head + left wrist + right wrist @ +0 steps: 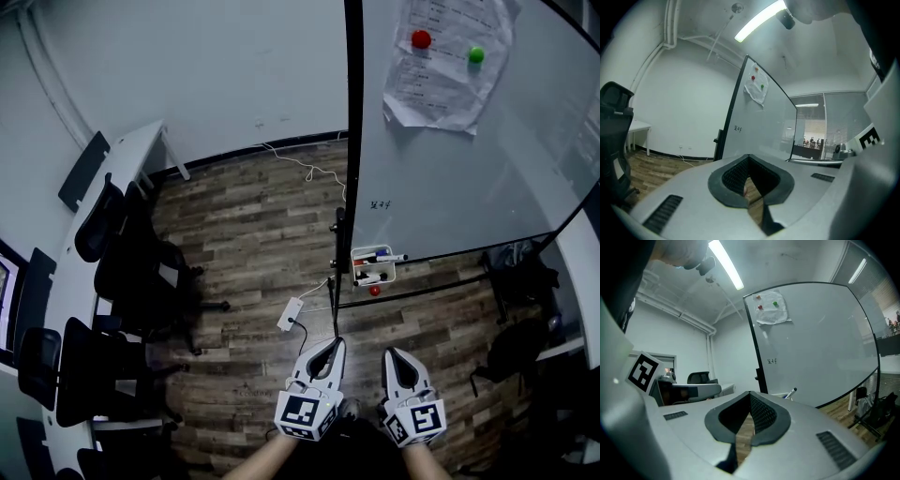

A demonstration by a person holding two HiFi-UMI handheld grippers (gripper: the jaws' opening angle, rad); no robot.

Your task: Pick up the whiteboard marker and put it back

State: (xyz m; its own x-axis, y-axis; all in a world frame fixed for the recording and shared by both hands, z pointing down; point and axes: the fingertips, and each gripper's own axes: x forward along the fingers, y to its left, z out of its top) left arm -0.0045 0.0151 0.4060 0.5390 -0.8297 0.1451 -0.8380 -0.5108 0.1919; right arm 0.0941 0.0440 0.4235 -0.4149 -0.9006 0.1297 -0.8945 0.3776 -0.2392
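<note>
A whiteboard (pixel 450 159) on a black stand rises at the right, with a sheet of paper (pixel 445 61) pinned by a red and a green magnet. A small white tray (pixel 373 265) at its lower left edge holds several whiteboard markers (pixel 386 258). One marker (pixel 792 393) also pokes up beside the board in the right gripper view. My left gripper (pixel 334 347) and right gripper (pixel 390 357) hang side by side near the bottom of the head view, well short of the tray. Both point toward the board, jaws shut and empty.
Black office chairs (pixel 141 272) and a white desk (pixel 131 155) line the left side. On the wooden floor lies a white power strip (pixel 290 313) with its cable. A small red round thing (pixel 375 291) sits under the tray. Dark bags (pixel 511 352) stand at the right.
</note>
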